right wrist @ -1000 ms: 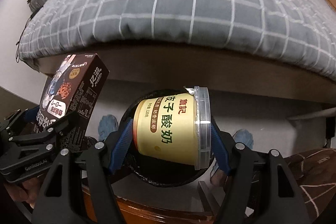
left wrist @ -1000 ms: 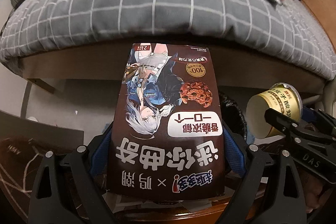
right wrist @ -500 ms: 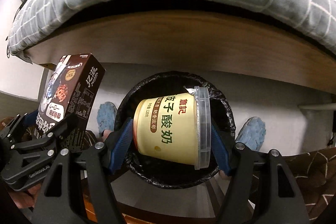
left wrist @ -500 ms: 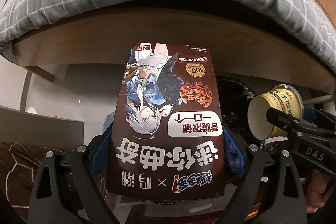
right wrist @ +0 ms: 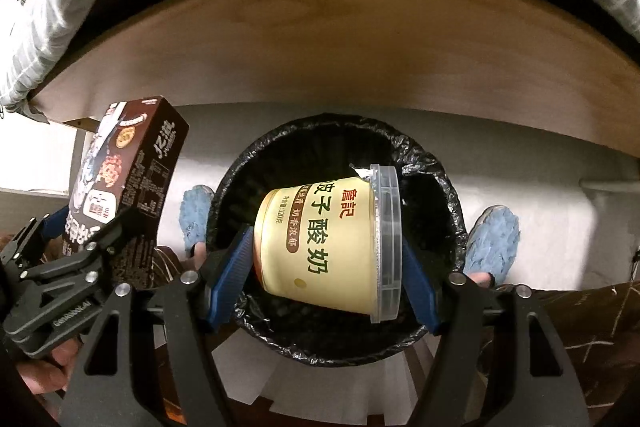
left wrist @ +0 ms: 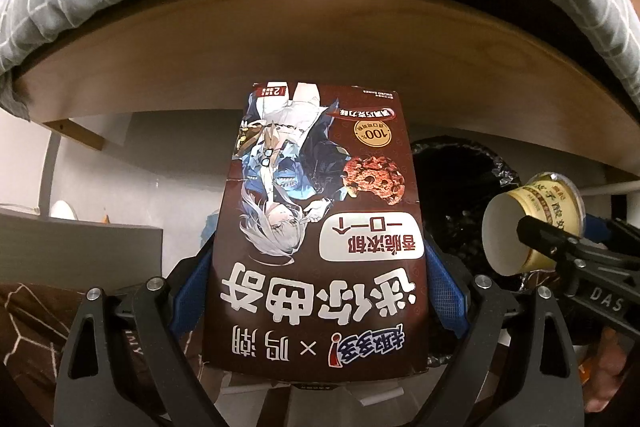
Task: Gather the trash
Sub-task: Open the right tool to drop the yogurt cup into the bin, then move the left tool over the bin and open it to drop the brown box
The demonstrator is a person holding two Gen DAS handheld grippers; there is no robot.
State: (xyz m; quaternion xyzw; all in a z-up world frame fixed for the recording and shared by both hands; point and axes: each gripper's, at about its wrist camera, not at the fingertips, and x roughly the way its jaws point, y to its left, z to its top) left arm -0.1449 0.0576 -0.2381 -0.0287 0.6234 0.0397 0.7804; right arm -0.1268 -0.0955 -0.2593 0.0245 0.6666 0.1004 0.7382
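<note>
- Left gripper [left wrist: 320, 291]: clamped on brown cookie box [left wrist: 316, 227].
- Right gripper [right wrist: 328, 267]: clamped on yogurt cup [right wrist: 332, 247], sideways above black-lined bin [right wrist: 436, 171].

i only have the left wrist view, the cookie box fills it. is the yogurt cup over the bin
Observer: Yes. In the right wrist view the yogurt cup hangs above the mouth of the black-lined bin.
Operator: how is it gripped
Observer: It lies sideways in the right gripper, one pad on its base, the other on its clear lid.
Operator: and my box
Observer: The cookie box, in the left gripper, sits left of the bin's rim, not above the opening.
</note>
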